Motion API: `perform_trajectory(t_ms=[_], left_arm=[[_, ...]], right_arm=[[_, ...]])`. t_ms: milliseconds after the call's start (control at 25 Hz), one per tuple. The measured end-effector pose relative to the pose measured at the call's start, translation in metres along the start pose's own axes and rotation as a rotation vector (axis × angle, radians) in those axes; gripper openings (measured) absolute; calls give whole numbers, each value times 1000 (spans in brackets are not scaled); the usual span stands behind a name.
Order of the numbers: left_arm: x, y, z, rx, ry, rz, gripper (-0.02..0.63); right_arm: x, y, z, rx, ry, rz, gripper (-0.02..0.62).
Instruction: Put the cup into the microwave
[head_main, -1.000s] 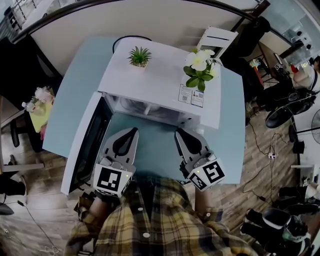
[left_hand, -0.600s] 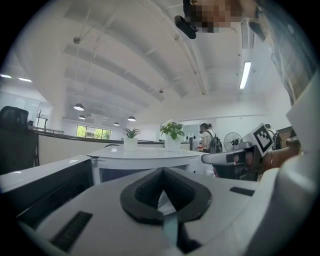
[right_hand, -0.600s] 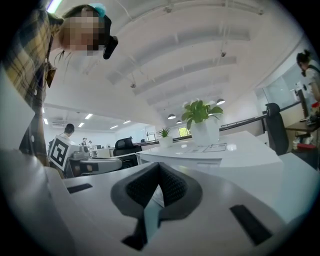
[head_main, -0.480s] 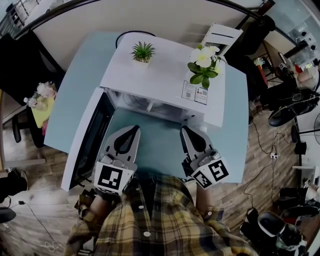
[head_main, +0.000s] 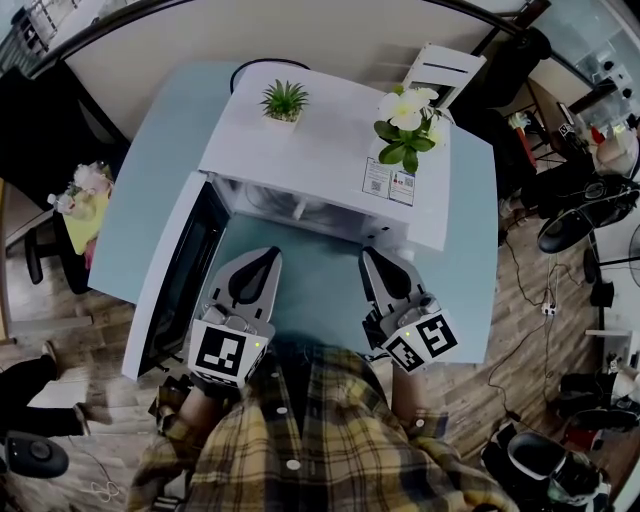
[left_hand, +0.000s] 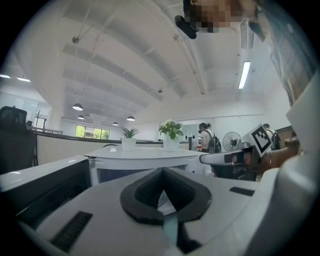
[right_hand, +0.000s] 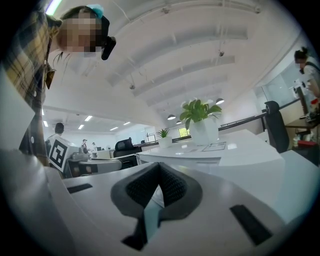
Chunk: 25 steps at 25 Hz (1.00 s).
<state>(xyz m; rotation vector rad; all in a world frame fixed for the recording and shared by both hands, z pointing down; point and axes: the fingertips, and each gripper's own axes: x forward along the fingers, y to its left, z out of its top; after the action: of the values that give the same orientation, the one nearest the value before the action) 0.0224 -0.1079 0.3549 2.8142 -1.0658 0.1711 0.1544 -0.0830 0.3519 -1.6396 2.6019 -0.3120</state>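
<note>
The white microwave (head_main: 320, 150) stands on a blue table (head_main: 150, 180), its door (head_main: 178, 275) swung open to the left. A small pale shape (head_main: 299, 210) shows just inside the cavity; I cannot tell whether it is the cup. My left gripper (head_main: 268, 257) hovers in front of the opening, shut, with nothing between its jaws. My right gripper (head_main: 369, 257) is beside it, also shut and empty. The left gripper view shows its own closed jaws (left_hand: 162, 197) and the microwave top (left_hand: 145, 152) ahead. The right gripper view shows closed jaws (right_hand: 157, 192) too.
A small green plant (head_main: 284, 101) and a white flower pot (head_main: 405, 125) stand on the microwave's top. A white chair (head_main: 445, 70) is behind the table. Shoes and cables lie on the wooden floor at the right (head_main: 570, 225).
Both grippers stay in front of the open microwave. The right gripper has rolled slightly. A person's leg has come into view on the floor at the lower left.
</note>
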Motion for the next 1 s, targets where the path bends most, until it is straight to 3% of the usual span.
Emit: perform_trajectory(t_ms=[1000], left_arm=[[-1, 4, -3, 9, -14, 11, -3]], right_arm=[[-1, 2, -2, -24, 9, -9, 2]])
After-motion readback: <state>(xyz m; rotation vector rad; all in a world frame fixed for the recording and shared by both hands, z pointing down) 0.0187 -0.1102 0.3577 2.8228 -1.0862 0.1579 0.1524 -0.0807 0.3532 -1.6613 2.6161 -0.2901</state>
